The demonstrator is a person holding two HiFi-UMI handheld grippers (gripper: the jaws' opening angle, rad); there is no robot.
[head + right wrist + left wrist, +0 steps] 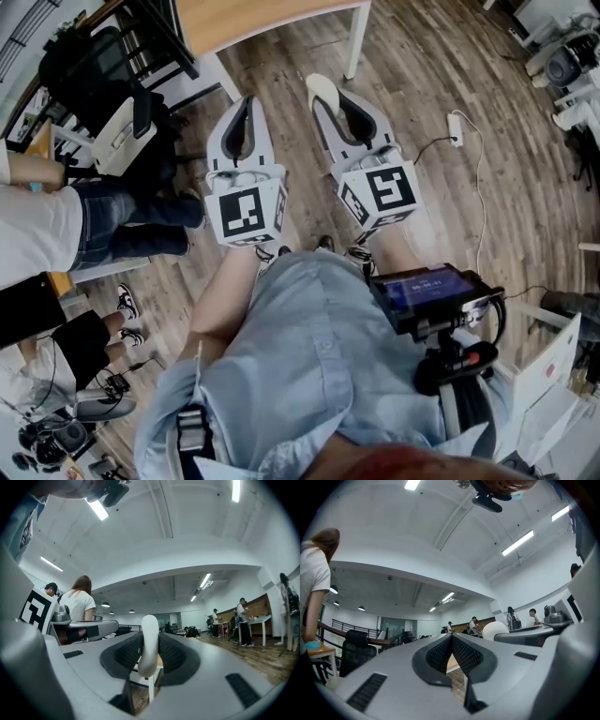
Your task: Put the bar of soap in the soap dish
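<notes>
A white oval bar of soap (149,641) is pinched edge-on between the dark pads of my right gripper (149,654). In the head view the soap (322,89) sticks out past the tips of that gripper (330,101), which is held over the wooden floor. My left gripper (246,105) is beside it at the left, shut, with nothing in it; its ribbed pads (461,654) meet at the tips. From the left gripper view the soap (494,630) shows as a white lump at the right. No soap dish is in view.
A wooden table (272,19) with white legs stands ahead. A seated person in jeans (112,225) and black chairs (103,66) are at the left. A power strip with a cable (457,129) lies on the floor at the right. People stand far off (243,620).
</notes>
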